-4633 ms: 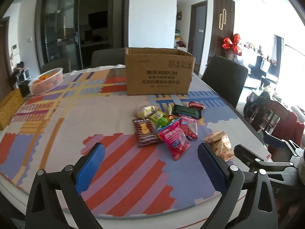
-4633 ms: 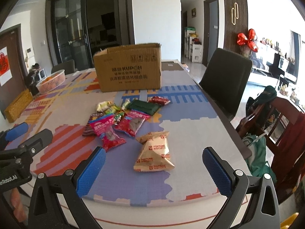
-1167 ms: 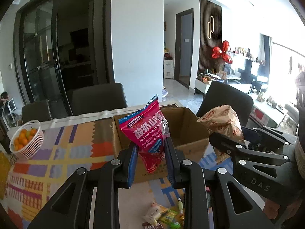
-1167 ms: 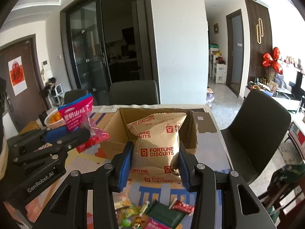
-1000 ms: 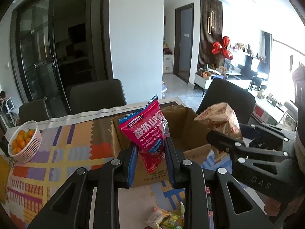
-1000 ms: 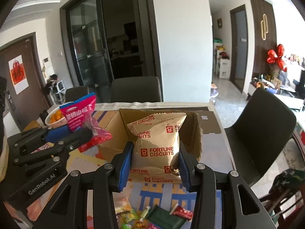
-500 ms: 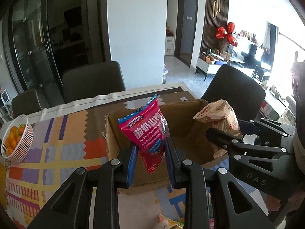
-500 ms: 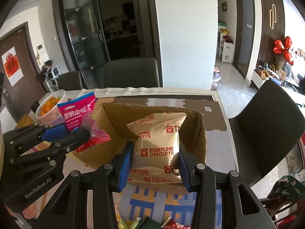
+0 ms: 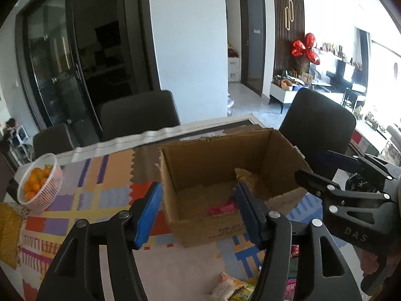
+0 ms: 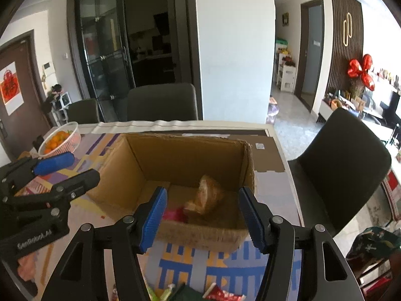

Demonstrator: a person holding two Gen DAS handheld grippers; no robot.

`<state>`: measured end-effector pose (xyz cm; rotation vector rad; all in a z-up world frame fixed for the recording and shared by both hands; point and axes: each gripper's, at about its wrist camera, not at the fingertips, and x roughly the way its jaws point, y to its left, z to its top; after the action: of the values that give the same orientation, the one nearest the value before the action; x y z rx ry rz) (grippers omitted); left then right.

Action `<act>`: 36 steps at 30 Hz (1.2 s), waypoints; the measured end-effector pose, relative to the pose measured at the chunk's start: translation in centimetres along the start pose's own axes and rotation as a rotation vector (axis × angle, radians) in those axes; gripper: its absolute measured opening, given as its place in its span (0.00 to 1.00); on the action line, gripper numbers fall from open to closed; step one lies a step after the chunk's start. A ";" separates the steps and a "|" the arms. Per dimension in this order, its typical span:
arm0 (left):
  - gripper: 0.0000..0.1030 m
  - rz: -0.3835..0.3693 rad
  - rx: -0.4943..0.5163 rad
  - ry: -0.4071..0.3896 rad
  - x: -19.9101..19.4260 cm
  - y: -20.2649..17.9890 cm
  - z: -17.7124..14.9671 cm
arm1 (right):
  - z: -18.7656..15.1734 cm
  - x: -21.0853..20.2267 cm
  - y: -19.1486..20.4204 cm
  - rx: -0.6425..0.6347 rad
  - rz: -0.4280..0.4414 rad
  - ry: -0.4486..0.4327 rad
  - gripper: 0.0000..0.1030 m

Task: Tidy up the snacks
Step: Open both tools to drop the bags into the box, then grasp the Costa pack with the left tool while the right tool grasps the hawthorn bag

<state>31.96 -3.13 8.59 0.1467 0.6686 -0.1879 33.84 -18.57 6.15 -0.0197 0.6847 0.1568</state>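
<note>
Cardboard box (image 10: pixel 190 165): the open carton on the table now contains both packets that the grippers were holding over it half a second ago. The tan biscuit packet (image 10: pixel 206 197) is blurred and tilted inside the box near its right wall, which suggests it is in the act of dropping or settling. The pink snack packet (image 10: pixel 173 213) lies low on the box floor, to the left of the tan one; in the left wrist view only a pink strip (image 9: pixel 223 207) shows behind the front wall.

Left gripper (image 9: pixel 198 213): jaws opening, pads apart, nothing between them; the packet it clamped a second ago is released. Right gripper (image 10: pixel 201 219): jaws likewise opening, pads apart, empty; the biscuit packet sits beyond them in the box and is not touched. Both grippers are poised above the near edge of the carton, angled downward into it.

Status: two snacks deposited. The remaining snacks (image 10: pixel 218 294) lie on the patterned tablecloth (image 9: pixel 105 175) in front of the box, at the lower edge of both views, so the task is judged only partly done. The next cycle would likely call for withdrawing both grippers toward that pile.

Periphery: a white basket of oranges (image 9: pixel 38 183) stands well apart at the left of the table; dark chairs (image 10: pixel 161 101) surround it.
</note>
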 end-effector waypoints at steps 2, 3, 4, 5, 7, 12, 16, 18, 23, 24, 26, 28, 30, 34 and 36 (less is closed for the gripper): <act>0.60 0.030 0.019 -0.030 -1.8 -0.4 -0.7 | -0.7 -1.6 0.5 -0.008 -0.002 -0.028 0.64; 0.60 0.036 0.026 -0.043 -2.4 -0.4 -0.9 | -1.1 -2.3 0.7 -0.010 0.001 -0.047 0.64; 0.60 0.043 0.030 -0.057 -3.2 -0.6 -1.2 | -1.5 -3.1 0.8 -0.010 -0.001 -0.061 0.64; 0.60 0.049 0.035 -0.071 -4.3 -0.8 -1.7 | -1.7 -3.7 0.9 -0.007 0.001 -0.071 0.65; 0.63 0.047 0.034 -0.093 -5.8 -0.9 -2.4 | -2.6 -5.0 1.0 0.002 0.008 -0.086 0.65; 0.64 0.043 0.035 -0.121 -8.7 -1.3 -4.3 | -4.7 -7.8 1.3 0.014 0.013 -0.123 0.68; 0.64 0.021 0.022 -0.125 -10.5 -1.5 -6.2 | -6.4 -9.6 1.7 0.022 0.017 -0.137 0.69; 0.65 0.023 0.027 -0.129 -11.1 -1.7 -7.0 | -7.1 -10.3 1.8 0.021 0.021 -0.140 0.69; 0.65 0.032 0.034 -0.118 -11.9 -2.0 -9.4 | -9.2 -11.6 2.6 0.000 0.006 -0.150 0.69; 0.65 0.028 0.032 -0.112 -12.0 -2.0 -9.9 | -9.6 -11.8 2.7 -0.004 0.004 -0.152 0.69; 0.65 0.023 0.024 -0.101 -12.0 -2.0 -10.9 | -10.4 -12.0 3.0 -0.010 -0.003 -0.145 0.69; 0.65 0.012 0.022 -0.087 -12.0 -2.2 -11.7 | -11.2 -12.1 3.2 -0.009 -0.004 -0.137 0.69; 0.65 0.006 0.021 -0.074 -11.8 -2.3 -12.6 | -12.0 -12.2 3.2 -0.008 -0.009 -0.126 0.69; 0.65 -0.015 0.032 -0.056 -11.5 -2.8 -14.6 | -13.6 -11.9 3.1 0.005 -0.014 -0.095 0.69; 0.65 -0.028 0.040 -0.047 -11.4 -3.1 -15.5 | -14.5 -11.7 3.1 0.011 -0.014 -0.073 0.69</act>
<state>13.22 -1.69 3.51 0.1708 0.6206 -0.2308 15.38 -18.12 2.42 -0.0087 0.6128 0.1397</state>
